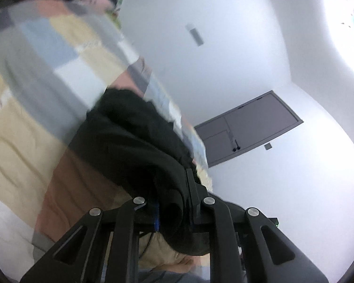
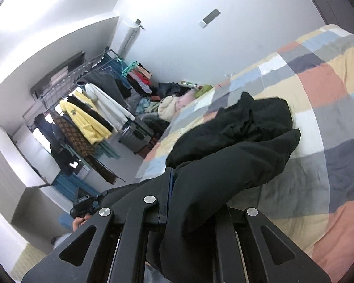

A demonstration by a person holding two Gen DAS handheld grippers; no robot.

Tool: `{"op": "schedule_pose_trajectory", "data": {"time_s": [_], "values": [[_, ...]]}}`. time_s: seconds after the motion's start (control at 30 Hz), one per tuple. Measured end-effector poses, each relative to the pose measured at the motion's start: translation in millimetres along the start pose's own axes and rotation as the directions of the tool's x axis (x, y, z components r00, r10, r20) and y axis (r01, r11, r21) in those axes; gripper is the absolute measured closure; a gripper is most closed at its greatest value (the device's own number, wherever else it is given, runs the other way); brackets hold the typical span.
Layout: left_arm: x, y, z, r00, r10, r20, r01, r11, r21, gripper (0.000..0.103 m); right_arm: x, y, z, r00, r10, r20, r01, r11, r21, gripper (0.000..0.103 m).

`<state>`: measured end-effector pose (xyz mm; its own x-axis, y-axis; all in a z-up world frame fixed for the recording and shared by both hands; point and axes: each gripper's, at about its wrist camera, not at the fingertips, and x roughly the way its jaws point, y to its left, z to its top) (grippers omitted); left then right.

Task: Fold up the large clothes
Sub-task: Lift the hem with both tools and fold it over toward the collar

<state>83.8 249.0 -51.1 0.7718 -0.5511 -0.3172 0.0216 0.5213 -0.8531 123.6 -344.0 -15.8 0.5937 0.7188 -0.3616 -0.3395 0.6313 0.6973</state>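
Right wrist view: a bed [image 2: 318, 89] with a patchwork quilt carries a black garment [image 2: 236, 129], bunched near its edge and lifted at the near end. A clothes rack [image 2: 82, 108] stands by the wall. Right tongs [image 2: 174, 188] pinch the black cloth tight; left tongs [image 1: 174, 202] are likewise clamped on it.

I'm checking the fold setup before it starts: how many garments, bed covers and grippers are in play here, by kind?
Black garment: 1, bunched on the bed and pinched at two spots
Patchwork bed cover: 1
Grippers: 2, the left gripper and the right gripper, each shut on the garment
Total: 4
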Motion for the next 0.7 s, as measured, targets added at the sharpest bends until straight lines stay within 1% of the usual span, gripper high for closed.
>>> {"op": "schedule_pose_trajectory", "data": {"time_s": [0.1, 0.2, 0.3, 0.4, 0.47, 0.6, 0.7], "values": [[-15, -27, 12, 1.000, 0.012, 0.005, -0.012, 0.999, 0.053, 0.090, -13, 16, 9, 1.000, 0.015, -0.004, -0.015, 1.000, -0.021, 0.096], [-24, -49, 17, 1.000, 0.023, 0.001, -0.024, 0.997, 0.071, 0.090, -24, 37, 12, 1.000, 0.007, -0.019, -0.008, 0.999, -0.049, 0.096], [-35, -67, 17, 0.999, 0.032, -0.007, -0.031, 0.994, 0.104, 0.090, -38, 51, 14, 1.000, 0.012, -0.021, -0.013, 0.998, -0.054, 0.096], [-52, -87, 9, 0.998, 0.046, -0.032, -0.040, 0.985, 0.169, 0.090, -54, 59, 6, 0.999, 0.024, -0.027, -0.025, 0.999, -0.043, 0.096], [-64, -98, -5, 0.996, 0.060, -0.066, -0.045, 0.978, 0.202, 0.090, -69, 61, -8, 0.999, 0.016, -0.049, -0.017, 0.999, -0.027, 0.096], [-82, -106, -41, 0.990, 0.089, -0.111, -0.059, 0.966, 0.250, 0.090, -94, 64, -34, 0.997, -0.011, -0.076, 0.012, 1.000, 0.016, 0.095], [-93, -109, -61, 0.989, 0.105, -0.106, -0.074, 0.963, 0.261, 0.090, -107, 66, -49, 0.997, -0.026, -0.077, 0.030, 0.999, 0.044, 0.095]]}}
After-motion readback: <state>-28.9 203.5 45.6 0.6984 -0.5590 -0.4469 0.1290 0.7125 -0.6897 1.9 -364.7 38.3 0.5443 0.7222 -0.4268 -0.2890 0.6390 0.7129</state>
